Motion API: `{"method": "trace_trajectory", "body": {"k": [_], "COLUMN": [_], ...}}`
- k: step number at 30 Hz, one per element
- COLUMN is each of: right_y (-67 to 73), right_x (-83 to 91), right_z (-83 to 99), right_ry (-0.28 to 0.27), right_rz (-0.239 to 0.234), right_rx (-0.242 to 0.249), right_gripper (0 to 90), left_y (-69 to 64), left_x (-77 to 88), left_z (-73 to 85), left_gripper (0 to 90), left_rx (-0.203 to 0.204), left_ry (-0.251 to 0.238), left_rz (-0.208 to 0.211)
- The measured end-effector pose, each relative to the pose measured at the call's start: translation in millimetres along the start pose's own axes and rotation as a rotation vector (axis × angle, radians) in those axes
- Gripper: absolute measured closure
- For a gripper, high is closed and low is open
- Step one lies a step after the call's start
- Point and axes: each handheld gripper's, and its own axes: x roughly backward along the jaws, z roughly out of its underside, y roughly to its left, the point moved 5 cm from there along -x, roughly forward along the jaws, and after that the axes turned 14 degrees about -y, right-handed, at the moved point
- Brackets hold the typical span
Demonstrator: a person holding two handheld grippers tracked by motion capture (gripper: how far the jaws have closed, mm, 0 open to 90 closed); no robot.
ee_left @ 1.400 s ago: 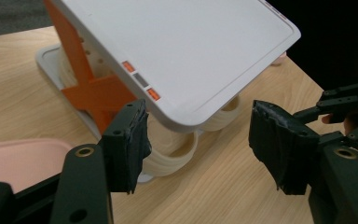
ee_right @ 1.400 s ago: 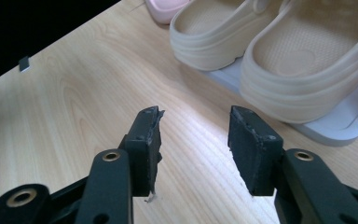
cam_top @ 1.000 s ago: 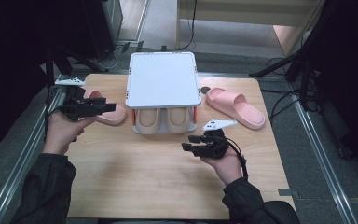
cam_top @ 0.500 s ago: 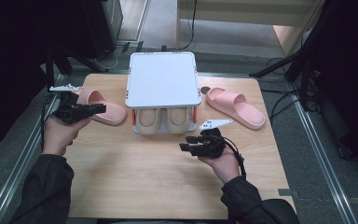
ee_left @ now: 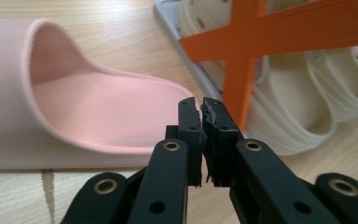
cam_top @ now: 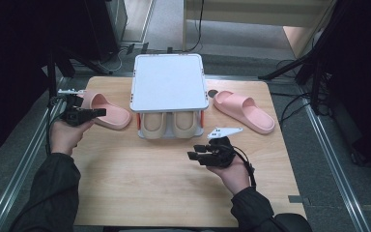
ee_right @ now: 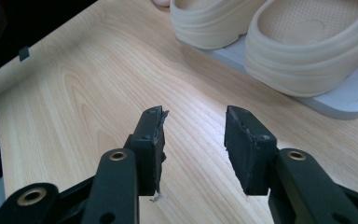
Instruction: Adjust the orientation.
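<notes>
Two pink slippers [cam_top: 105, 110], two cream [cam_top: 173, 125]

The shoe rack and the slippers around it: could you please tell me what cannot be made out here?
- Cream slippers, high view: back halves hidden under the rack's white top shelf.
- Left pink slipper, left gripper view: toe cut off by the frame edge, near rim hidden behind the left gripper.

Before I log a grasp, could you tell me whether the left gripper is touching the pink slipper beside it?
Cannot tell: in the left gripper view the left gripper, jaws nearly together, overlaps the pink slipper.
</notes>
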Motion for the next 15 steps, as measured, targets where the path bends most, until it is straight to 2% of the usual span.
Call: {"method": "trace_trajectory", "body": {"k": [7, 10, 15], "right_y": [-0.9, -1.3, -3.1], "right_x": [6.2, 8.5, 12.3], "right_z": [3.5, 4.8, 7.2], "right_ry": [-0.007, -0.008, -0.009], "right_rz": [0.020, 0.027, 0.044], "right_rx": [-0.004, -0.003, -0.014], "right_gripper": [58.3, 58.1, 57.8], "left_y": [18.0, 23.0, 34.5], "left_x": [-15.3, -20.9, -29.7], "left_z": [7.1, 8.4, 12.5], "left_gripper": [89.2, 89.2, 89.2], "left_rx": [0.033, 0.035, 0.018], "left_ry": [0.026, 0.028, 0.034], "left_rz": [-0.039, -0.047, -0.086]}}
